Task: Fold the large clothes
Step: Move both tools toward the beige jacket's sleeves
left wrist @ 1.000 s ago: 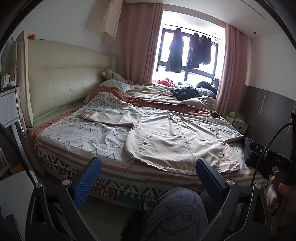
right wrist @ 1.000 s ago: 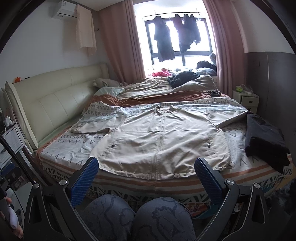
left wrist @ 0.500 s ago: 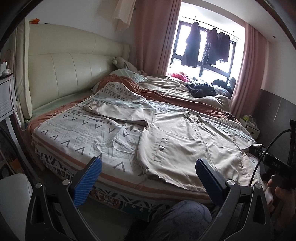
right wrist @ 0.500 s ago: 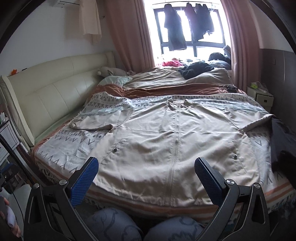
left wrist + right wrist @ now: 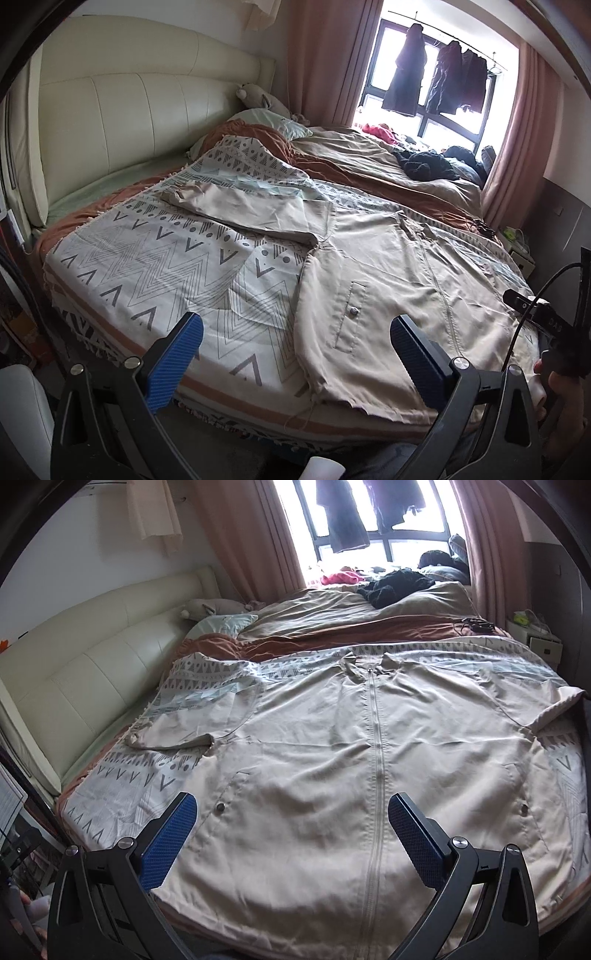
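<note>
A large beige jacket [image 5: 332,768] lies spread flat, front up, on a patterned blanket [image 5: 155,258] that covers the near part of the bed [image 5: 369,173]. Its zipper [image 5: 375,738] runs from the collar in the upper middle of the right wrist frame down to the hem at the bottom.

In the right wrist view the right gripper [image 5: 291,834] has its jaws wide apart and holds nothing; the blue pads [image 5: 168,840] frame the lower body of the jacket, with the zipper between them nearer the right-hand pad, and a pocket snap [image 5: 221,807] just right of the left-hand pad. One sleeve [image 5: 184,727] stretches to the left of the frame, the other sleeve [image 5: 546,705] to the right edge.

In the left wrist view the left gripper [image 5: 295,362] also has its jaws spread wide and empty. The jacket's side edge and lower hem corner [image 5: 317,391] lie between the pads, the bare blanket beneath the left-hand pad, the jacket body filling the centre-right of the frame. Whether either gripper touches the cloth cannot be told. A hand [image 5: 565,410] holding the other gripper's handle shows at the lower right edge.

A dark heap of clothes [image 5: 399,585] lies on the far bedding near the window [image 5: 439,92], where dark garments [image 5: 406,70] hang.
</note>
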A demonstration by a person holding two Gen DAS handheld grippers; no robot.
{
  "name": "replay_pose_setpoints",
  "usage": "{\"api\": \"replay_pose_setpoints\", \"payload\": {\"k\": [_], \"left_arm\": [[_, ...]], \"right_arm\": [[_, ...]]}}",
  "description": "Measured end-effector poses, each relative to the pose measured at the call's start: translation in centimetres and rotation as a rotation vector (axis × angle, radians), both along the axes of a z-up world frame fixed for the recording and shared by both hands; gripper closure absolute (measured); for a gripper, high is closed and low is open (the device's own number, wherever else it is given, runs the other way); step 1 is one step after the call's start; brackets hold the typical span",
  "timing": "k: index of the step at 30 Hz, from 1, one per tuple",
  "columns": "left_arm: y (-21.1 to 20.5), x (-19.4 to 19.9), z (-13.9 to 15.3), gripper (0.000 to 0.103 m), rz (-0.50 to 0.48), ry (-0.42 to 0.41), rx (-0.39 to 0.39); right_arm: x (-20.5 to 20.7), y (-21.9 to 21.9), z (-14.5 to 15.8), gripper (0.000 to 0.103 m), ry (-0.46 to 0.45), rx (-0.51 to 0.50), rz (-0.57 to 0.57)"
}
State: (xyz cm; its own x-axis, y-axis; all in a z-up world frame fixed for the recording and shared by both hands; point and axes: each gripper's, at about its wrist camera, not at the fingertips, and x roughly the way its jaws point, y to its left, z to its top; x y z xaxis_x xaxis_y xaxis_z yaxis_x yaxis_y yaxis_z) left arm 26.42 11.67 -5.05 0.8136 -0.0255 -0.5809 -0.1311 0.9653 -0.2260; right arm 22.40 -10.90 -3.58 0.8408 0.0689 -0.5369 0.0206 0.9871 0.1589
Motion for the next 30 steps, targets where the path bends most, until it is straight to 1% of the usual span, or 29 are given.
{"api": "replay_pose_setpoints", "payload": {"k": [4, 8, 10, 12, 16, 17, 19, 20, 22, 23, 25, 26, 28, 30], "left_arm": [[0.9, 2.9, -0.6, 0.000, 0.010, 0.031, -0.012], [2.5, 6.0, -1.3, 0.000, 0.049, 0.050, -0.025], [3.3, 7.3, -1.7, 0.000, 0.061, 0.066, -0.032], [4.2, 8.8, -2.0, 0.000, 0.071, 0.082, -0.038], [6.1, 11.3, -2.3, 0.000, 0.107, 0.085, -0.042], [6.7, 12.0, -2.3, 0.000, 0.115, 0.087, -0.046], [7.9, 13.3, -2.3, 0.002, 0.126, 0.084, -0.051], [8.3, 13.8, -2.3, 0.003, 0.132, 0.084, -0.052], [9.3, 15.0, -2.2, 0.008, 0.144, 0.079, -0.054], [9.7, 15.5, -2.1, 0.010, 0.150, 0.080, -0.055], [10.7, 16.9, -2.2, 0.019, 0.160, 0.086, -0.056], [11.2, 17.6, -2.3, 0.022, 0.160, 0.088, -0.062], [12.3, 19.0, -2.6, 0.033, 0.164, 0.100, -0.086], [13.3, 20.5, -3.0, 0.037, 0.169, 0.107, -0.099]], "right_arm": [[3.9, 0.0, -0.7, 0.000, 0.017, 0.025, 0.005], [7.6, 0.0, -1.3, 0.000, 0.018, 0.056, 0.011], [9.8, 0.4, -1.7, 0.000, 0.024, 0.077, 0.034], [12.0, 0.9, -2.2, 0.000, 0.032, 0.079, 0.060], [16.2, 1.7, -2.9, 0.000, 0.048, 0.079, 0.099], [17.4, 2.0, -3.1, 0.001, 0.054, 0.084, 0.108], [19.5, 2.5, -3.5, 0.007, 0.066, 0.095, 0.122], [20.7, 2.8, -3.7, 0.008, 0.078, 0.105, 0.131], [22.7, 2.9, -4.0, 0.010, 0.094, 0.113, 0.143], [23.4, 3.0, -4.0, 0.016, 0.099, 0.114, 0.148], [25.4, 3.3, -4.2, 0.025, 0.111, 0.118, 0.152], [26.2, 3.4, -4.2, 0.027, 0.119, 0.128, 0.153], [28.0, 3.5, -4.4, 0.031, 0.133, 0.147, 0.148], [29.5, 3.4, -4.7, 0.035, 0.144, 0.162, 0.143]]}}
